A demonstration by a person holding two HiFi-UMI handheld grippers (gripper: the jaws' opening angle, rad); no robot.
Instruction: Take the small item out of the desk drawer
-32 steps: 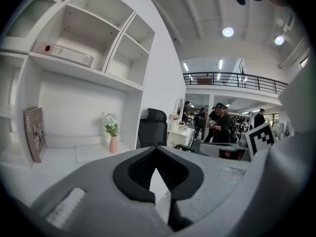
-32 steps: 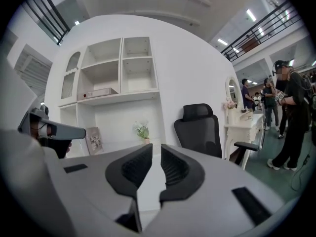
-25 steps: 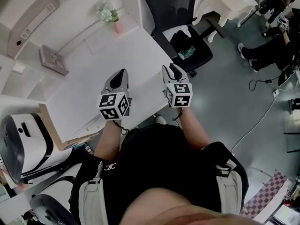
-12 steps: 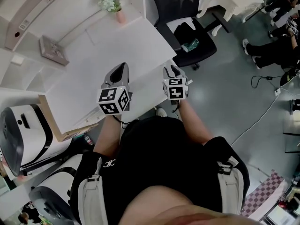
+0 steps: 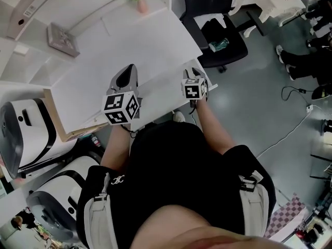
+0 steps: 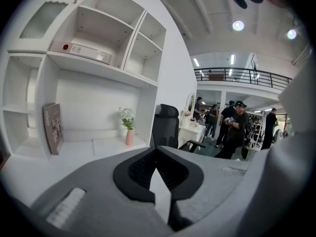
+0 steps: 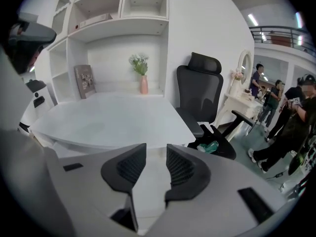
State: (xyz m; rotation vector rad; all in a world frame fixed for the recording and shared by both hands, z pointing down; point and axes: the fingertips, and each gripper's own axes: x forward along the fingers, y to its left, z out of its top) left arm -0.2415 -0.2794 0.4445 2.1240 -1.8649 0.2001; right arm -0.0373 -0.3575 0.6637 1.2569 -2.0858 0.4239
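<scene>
Drawer and item show in no view, likely under the desk (image 5: 129,40) edge below both grippers; approach step, left gripper (image 5: 129,71) closed empty, right gripper (image 5: 193,72) slightly parted, empty; next, hook the drawer front.

No text, number or brand name is legible in any view. The cubes on my left gripper (image 5: 128,72) and right gripper (image 5: 192,74) carry black-and-white square patterns only, no characters. The binder (image 6: 83,52) on the far upper shelf (image 6: 103,65) bears a label, too small to read. The emblem (image 5: 119,179) on my near shirt (image 5: 176,175) is illegible.
</scene>
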